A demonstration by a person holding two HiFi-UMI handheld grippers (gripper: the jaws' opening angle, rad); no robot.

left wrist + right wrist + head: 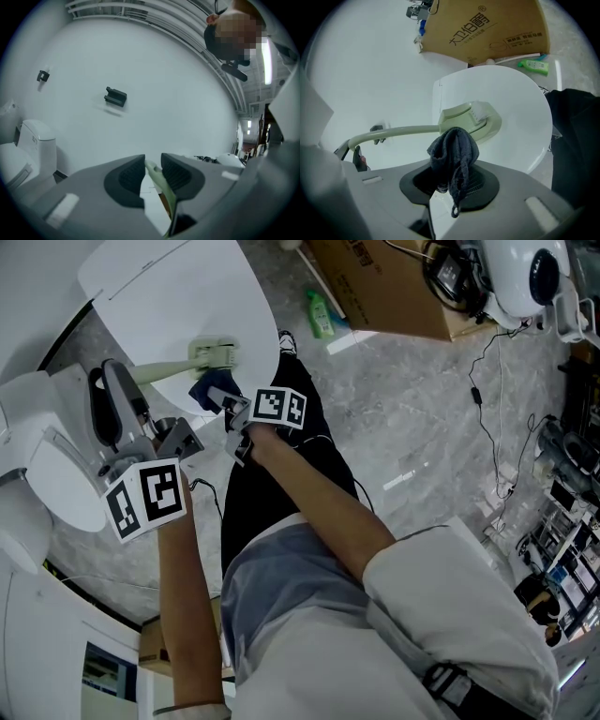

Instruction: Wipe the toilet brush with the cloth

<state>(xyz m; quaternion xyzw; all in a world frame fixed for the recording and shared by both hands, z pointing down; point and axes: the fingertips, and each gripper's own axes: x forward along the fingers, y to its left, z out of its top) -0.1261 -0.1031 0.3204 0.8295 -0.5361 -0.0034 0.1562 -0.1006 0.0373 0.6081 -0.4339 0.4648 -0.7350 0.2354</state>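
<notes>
Grey marbled floor (412,418), glossy, pale reflections. Brown cardboard box (384,287) on floor at top, green bottle (320,315) lying just beside it. Black cables (487,381) trailing over floor toward cluttered shelving (562,521) at right. Plain white wall (154,79), small black bracket (116,96) mounted on it; white toilet (33,140) against it. Ceiling strip light (267,61) lit.

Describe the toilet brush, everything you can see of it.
The toilet brush is pale green, plastic by its look: a long, slim, gently curved handle and a flat, broad head with a whitish bristle patch on top. It is held roughly level over a white rounded surface; whether the head rests on it is unclear. The left gripper is shut on the handle's end. The dark cloth in the right gripper sits at the neck, where handle meets head.
</notes>
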